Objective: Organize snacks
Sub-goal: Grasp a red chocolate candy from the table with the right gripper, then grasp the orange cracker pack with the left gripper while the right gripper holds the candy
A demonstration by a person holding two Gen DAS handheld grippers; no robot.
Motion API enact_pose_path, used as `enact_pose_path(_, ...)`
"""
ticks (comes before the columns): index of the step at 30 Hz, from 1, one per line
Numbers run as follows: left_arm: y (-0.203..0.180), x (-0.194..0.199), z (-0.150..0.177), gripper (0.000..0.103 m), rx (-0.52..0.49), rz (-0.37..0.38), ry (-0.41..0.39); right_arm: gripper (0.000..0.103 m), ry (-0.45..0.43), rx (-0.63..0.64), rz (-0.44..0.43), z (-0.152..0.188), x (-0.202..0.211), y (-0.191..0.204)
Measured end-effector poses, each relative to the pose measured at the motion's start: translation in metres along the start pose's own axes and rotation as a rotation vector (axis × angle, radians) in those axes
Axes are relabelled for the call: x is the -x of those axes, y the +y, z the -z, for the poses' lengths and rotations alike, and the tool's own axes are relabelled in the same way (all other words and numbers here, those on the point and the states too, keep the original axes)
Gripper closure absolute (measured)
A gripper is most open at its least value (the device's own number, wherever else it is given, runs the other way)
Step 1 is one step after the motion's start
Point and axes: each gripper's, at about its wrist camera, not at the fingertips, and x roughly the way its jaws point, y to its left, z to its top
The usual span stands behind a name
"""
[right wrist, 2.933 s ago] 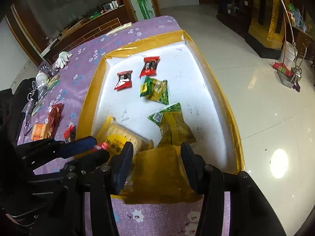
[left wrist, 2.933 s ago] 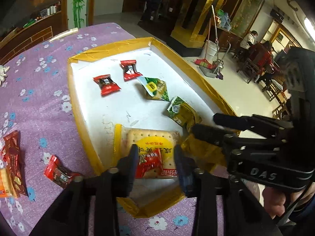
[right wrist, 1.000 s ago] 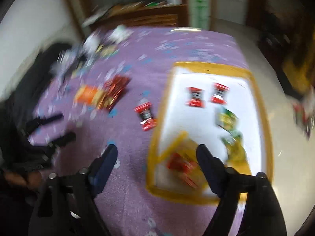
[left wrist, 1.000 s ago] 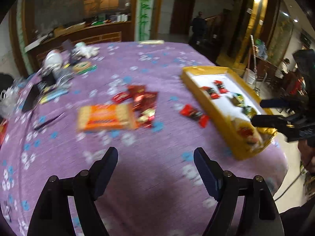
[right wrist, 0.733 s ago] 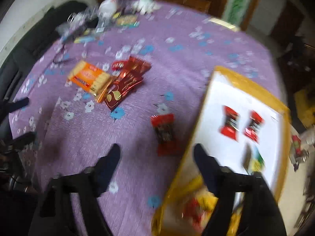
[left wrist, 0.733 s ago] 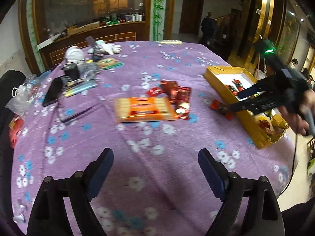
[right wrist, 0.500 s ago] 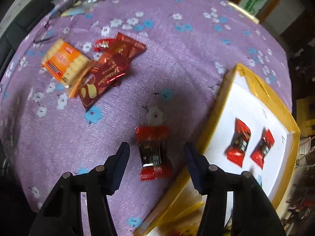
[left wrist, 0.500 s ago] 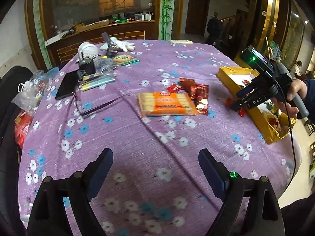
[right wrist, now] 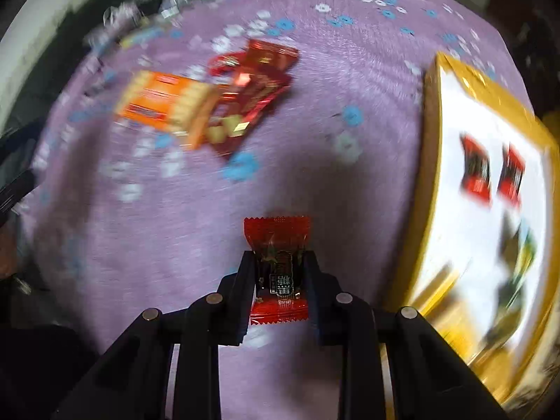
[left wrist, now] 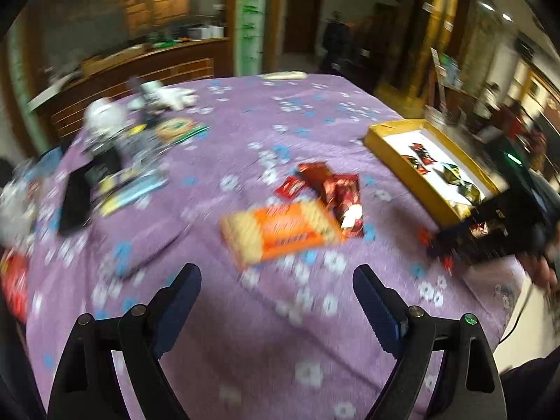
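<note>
Right wrist | yellow tray | holds two red candies

Dim indoor light, warm lamps in background. Both views motion-blurred, esp. far from right gripper; candy between its fingers sharp. Fisheye bends edges; dark vignette corners.

A small red candy packet with crimped ends lies flat on the purple flowered cloth, just beside the yellow-rimmed white tray. In the tray lie two like red packets and green ones. Well apart, an orange cracker pack touches dark red wrappers.
</note>
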Motion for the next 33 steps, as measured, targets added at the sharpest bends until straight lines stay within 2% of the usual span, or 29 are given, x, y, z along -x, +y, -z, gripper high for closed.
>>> enact_pose_path(2, 0.002, -0.022, -0.021, 0.012, -0.018, 0.04, 0.032, 0.077, -0.038, -0.088, -0.059, 0.017, 0.011, 0.002)
enact_pose_path(4, 0.007, -0.049, -0.041, 0.012, -0.021, 0.127, 0.093, 0.077, -0.062, -0.159, -0.09, 0.03, 0.018, -0.001)
enact_pose_path(8, 0.014, -0.107, -0.064, 0.012, -0.035, 0.15, 0.209, 0.077, -0.108, -0.255, -0.118, 0.052, 0.027, -0.007)
enact_pose_path(10, 0.018, -0.124, -0.065, 0.012, -0.027, 0.118, 0.237, 0.077, -0.137, -0.29, -0.109, 0.065, 0.036, -0.012)
enact_pose_path(14, 0.017, -0.136, -0.052, 0.012, -0.005, 0.185, 0.315, 0.077, -0.175, -0.349, -0.117, 0.085, 0.049, -0.018)
enact_pose_path(17, 0.0, -0.124, -0.03, 0.012, -0.029, 0.23, 0.333, 0.077, -0.189, -0.384, -0.125, 0.095, 0.049, -0.02)
enact_pose_path(20, -0.028, -0.103, 0.003, 0.001, -0.019, 0.288, 0.349, 0.077, -0.197, -0.41, -0.141, 0.102, 0.047, -0.022)
enact_pose_path(22, -0.048, -0.091, 0.018, 0.001, -0.05, 0.282, 0.335, 0.077, -0.202, -0.414, -0.14, 0.105, 0.046, -0.022)
enact_pose_path(24, -0.062, -0.085, 0.024, 0.001, -0.041, 0.228, 0.324, 0.077, -0.206, -0.422, -0.142, 0.109, 0.047, -0.023)
enact_pose_path(29, -0.064, -0.089, 0.004, 0.001, 0.026, 0.07, 0.297, 0.077, -0.23, -0.432, -0.131, 0.107, 0.051, -0.026)
enact_pose_path(33, -0.055, -0.094, -0.007, 0.002, 0.07, 0.036, 0.297, 0.077, -0.258, -0.4, -0.101, 0.109, 0.059, -0.021)
